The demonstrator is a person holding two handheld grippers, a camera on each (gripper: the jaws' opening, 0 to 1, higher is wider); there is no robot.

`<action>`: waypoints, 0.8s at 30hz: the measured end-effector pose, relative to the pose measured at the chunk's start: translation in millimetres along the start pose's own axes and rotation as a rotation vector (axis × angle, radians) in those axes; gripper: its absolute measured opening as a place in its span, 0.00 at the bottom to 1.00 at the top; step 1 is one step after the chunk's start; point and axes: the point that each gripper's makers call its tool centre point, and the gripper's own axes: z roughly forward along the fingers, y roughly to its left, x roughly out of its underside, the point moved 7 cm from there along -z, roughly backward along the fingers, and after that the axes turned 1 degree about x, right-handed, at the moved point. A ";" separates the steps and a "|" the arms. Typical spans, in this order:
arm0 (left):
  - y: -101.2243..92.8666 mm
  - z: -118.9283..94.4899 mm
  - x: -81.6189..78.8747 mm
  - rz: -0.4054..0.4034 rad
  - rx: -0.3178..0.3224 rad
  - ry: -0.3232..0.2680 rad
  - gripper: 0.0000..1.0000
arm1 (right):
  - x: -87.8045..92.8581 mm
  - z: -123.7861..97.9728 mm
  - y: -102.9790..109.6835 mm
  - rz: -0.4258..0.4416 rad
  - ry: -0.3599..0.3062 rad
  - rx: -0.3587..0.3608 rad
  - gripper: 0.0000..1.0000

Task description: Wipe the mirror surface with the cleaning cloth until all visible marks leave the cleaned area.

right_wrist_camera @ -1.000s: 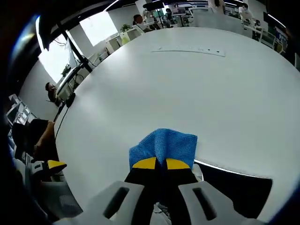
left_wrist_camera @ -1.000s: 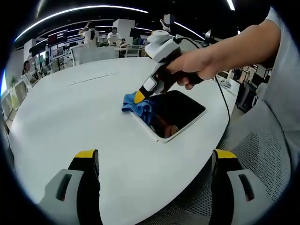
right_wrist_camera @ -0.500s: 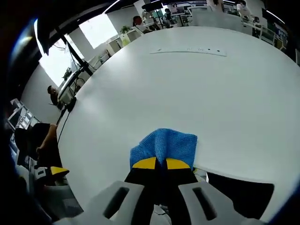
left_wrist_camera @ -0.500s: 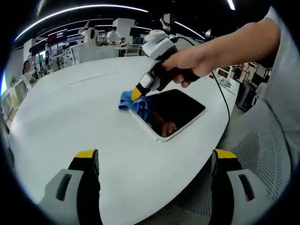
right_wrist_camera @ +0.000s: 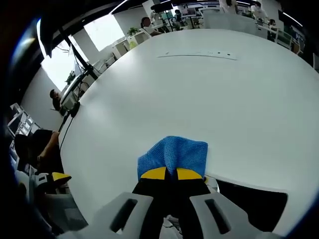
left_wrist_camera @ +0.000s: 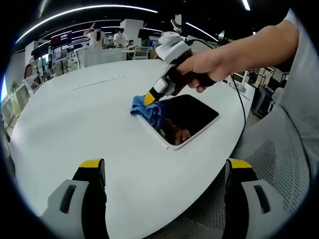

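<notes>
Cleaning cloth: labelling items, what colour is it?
Blue; the cleaning cloth shows best in the right gripper view.

Wide bare run of white table (left_wrist_camera: pixel 75 129) ahead and to the left of the left gripper (left_wrist_camera: pixel 162 172), jaws spread, nothing between them. Only obstruction on the top: mirror (left_wrist_camera: pixel 187 119) near the right edge, blue cloth (left_wrist_camera: pixel 148 109) bunched over its far corner, right gripper (left_wrist_camera: pixel 149 99) and hand (left_wrist_camera: pixel 207 67) bearing down there. Cable (left_wrist_camera: pixel 240 107) trailing off the table edge past the mirror. Beyond the cloth (right_wrist_camera: pixel 174 154), open tabletop out to a thin strip (right_wrist_camera: pixel 197 54) near the far side.
</notes>
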 end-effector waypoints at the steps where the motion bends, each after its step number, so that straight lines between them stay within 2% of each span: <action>1: 0.0 -0.1 -0.2 0.000 0.000 0.000 0.99 | 0.2 -0.6 -1.1 0.001 0.001 0.002 0.00; 24: 0.0 0.1 1.4 -0.004 -0.001 0.015 0.99 | 9.8 -16.6 -30.5 0.011 0.008 0.044 0.00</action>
